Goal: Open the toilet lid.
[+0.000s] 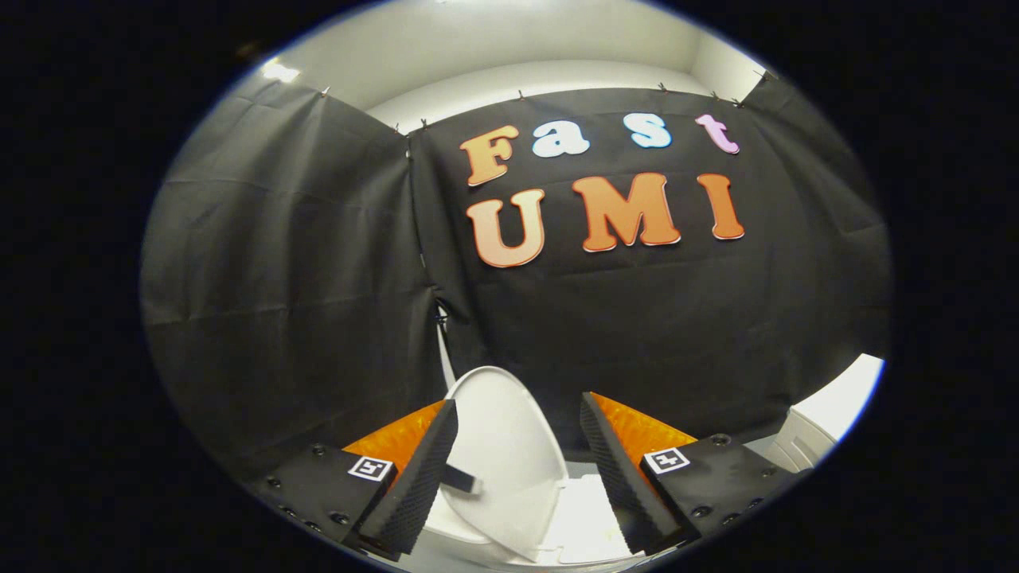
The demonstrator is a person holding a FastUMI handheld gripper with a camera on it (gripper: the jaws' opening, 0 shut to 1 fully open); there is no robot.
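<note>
The white toilet lid [501,446] stands raised, its rounded top edge tilted up and to the left, between and just beyond my two fingers. A small dark pad shows on its underside near the left finger. Below it lies a flat white part of the toilet [585,517]. My gripper [517,414] is open. Its black ribbed fingers [426,477] with orange backs stand wide apart on either side of the lid. The left finger is close to the lid's edge; I cannot tell whether it touches.
Black cloth walls [302,302] hang close behind the toilet and meet at a corner to the left. A white ribbed object [804,446] sits low at the right, beside a bright white surface.
</note>
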